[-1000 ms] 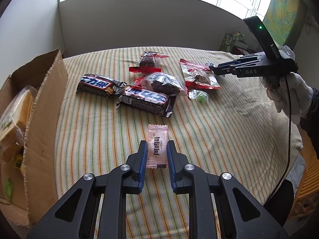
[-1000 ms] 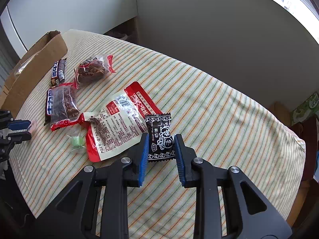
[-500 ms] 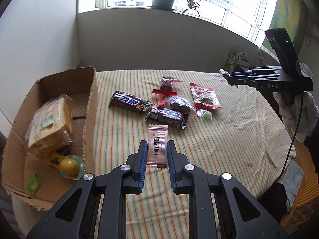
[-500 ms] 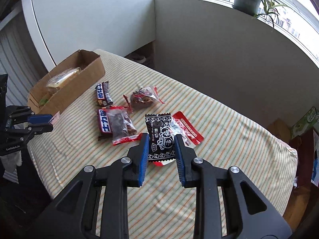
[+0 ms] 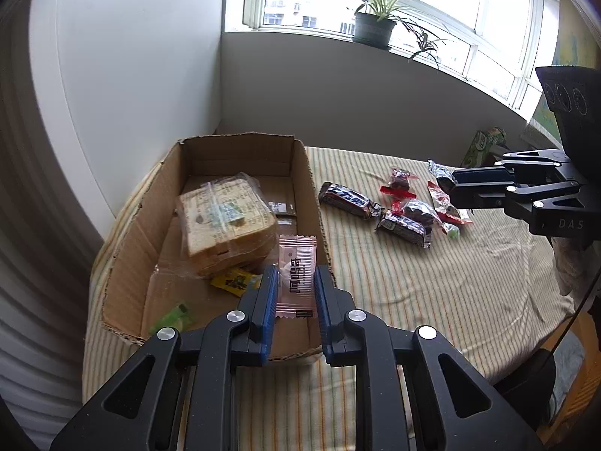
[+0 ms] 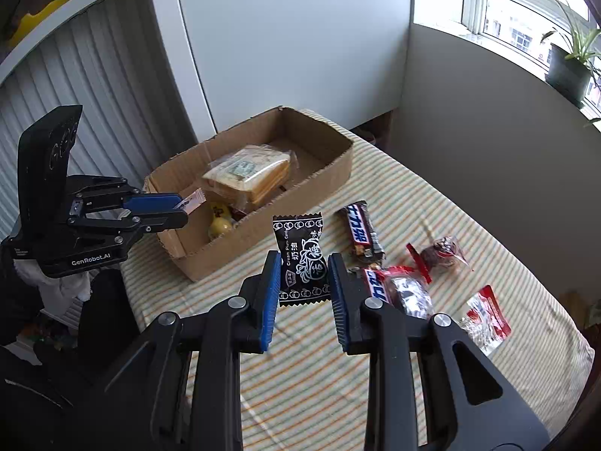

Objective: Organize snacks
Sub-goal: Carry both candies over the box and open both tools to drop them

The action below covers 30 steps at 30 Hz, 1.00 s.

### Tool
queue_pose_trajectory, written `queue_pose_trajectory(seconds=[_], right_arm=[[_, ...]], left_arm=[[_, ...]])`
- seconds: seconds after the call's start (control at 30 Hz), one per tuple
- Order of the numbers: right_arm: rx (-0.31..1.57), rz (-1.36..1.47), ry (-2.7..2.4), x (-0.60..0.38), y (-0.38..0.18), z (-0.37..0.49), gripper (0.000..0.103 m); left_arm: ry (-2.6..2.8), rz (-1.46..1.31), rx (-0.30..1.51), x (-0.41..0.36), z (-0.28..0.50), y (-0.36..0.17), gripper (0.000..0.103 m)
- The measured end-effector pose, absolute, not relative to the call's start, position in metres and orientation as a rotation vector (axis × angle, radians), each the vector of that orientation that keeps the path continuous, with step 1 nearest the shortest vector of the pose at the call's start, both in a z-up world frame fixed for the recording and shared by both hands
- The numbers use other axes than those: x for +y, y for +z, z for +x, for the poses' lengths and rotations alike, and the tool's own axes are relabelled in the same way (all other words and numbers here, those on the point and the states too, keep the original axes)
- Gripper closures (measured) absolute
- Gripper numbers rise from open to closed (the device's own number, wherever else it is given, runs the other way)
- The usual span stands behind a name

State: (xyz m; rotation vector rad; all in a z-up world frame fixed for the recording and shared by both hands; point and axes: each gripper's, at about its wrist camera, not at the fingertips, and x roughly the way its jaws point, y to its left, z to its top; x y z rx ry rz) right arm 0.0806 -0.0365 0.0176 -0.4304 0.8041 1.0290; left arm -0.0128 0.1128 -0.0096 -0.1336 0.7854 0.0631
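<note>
The left gripper (image 5: 295, 287) clamps a pink candy (image 5: 296, 276) whose wrapper hides part of the cardboard box (image 5: 127, 233) beyond its fingers, while the right gripper (image 6: 304, 277) pinches a black candy (image 6: 302, 261), lower edge tucked between its pads

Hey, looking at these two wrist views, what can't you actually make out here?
- Box near end: in the left wrist view the left gripper and its pink candy cover it.
- Yellow snack in the box: box wall and bread cover part of it in the right wrist view.
- Small green item among the loose snacks: too small to identify.
- Right gripper: its black candy hides the cloth behind it.
</note>
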Motion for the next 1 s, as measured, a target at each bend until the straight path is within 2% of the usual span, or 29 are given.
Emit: queue_pose_trajectory(seconds=[0.37, 0.77, 0.97, 1.0], right_arm=[[0.822, -0.503, 1.149, 0.047, 0.000, 0.043, 0.077], [0.855, -0.562, 1.182, 0.086, -0.015, 0.032, 0.076], [0.838, -0.571, 1.184, 0.091, -0.014, 0.028, 0.071], [0.835, -0.571, 1.181, 0.091, -0.014, 0.028, 0.064]], left_arm=[[0.151, -0.158, 0.778, 0.161, -0.027, -0.010, 0.085], [0.173, -0.167, 0.787, 0.182, -0.023, -0.013, 0.085], [0.192, -0.177, 0.781, 0.187, -0.024, -0.012, 0.083], [0.195, -0.179, 0.782, 0.187, -0.024, -0.011, 0.080]])
